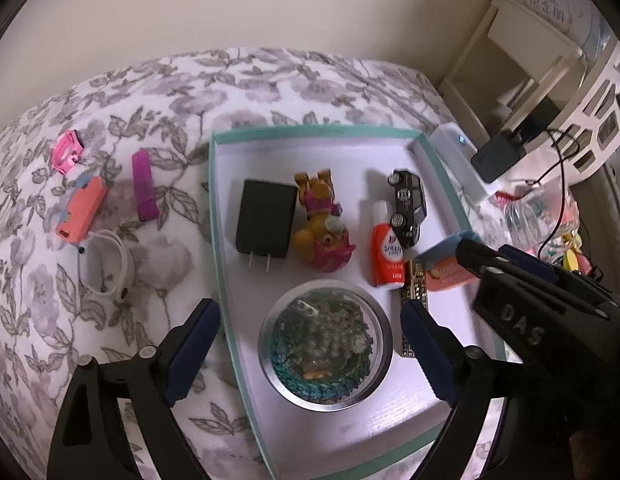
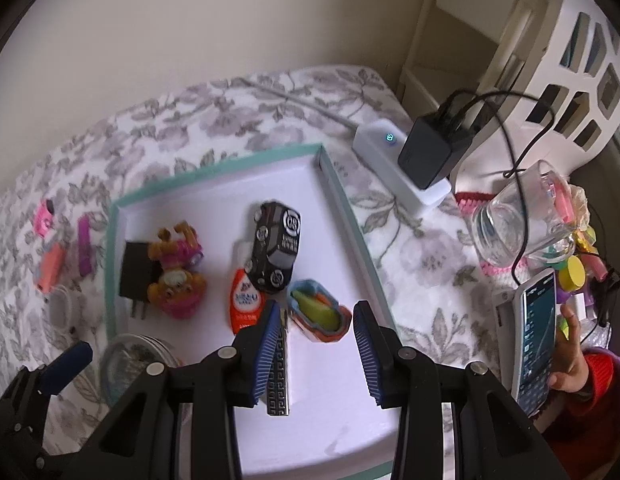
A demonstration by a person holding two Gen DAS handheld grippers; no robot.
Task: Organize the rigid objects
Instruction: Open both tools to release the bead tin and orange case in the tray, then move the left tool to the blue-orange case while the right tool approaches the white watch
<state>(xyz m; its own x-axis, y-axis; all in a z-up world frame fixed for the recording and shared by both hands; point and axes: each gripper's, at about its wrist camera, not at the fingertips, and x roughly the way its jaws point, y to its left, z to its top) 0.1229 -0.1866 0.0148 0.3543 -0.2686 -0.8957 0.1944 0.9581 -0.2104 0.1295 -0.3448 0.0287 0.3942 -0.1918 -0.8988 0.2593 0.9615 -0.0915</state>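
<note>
A teal-rimmed white tray (image 1: 218,200) lies on a floral cover. It holds a black charger (image 1: 264,220), a puppy figure (image 1: 321,232), a black toy car (image 1: 407,208), an orange bottle (image 1: 385,260), a patterned metal bar (image 2: 280,372) and a round glass-lidded tin (image 1: 325,344). My left gripper (image 1: 311,344) is wide open astride the tin, pads clear of it. My right gripper (image 2: 315,332) is open. A small orange, blue and green toy (image 2: 317,316) rests on the tray just ahead of its fingertips. Left of the tray lie a pink watch (image 1: 68,152), a purple strap (image 1: 144,186), a coral gadget (image 1: 82,210) and a white band (image 1: 106,264).
Right of the tray sits a white power strip (image 2: 383,148) with a black adapter (image 2: 429,152) and cables. Beyond are a glass jar (image 2: 517,224), colourful clutter and a white basket (image 2: 569,60). A person's hand (image 2: 569,360) holds a phone (image 2: 537,332) at the right edge.
</note>
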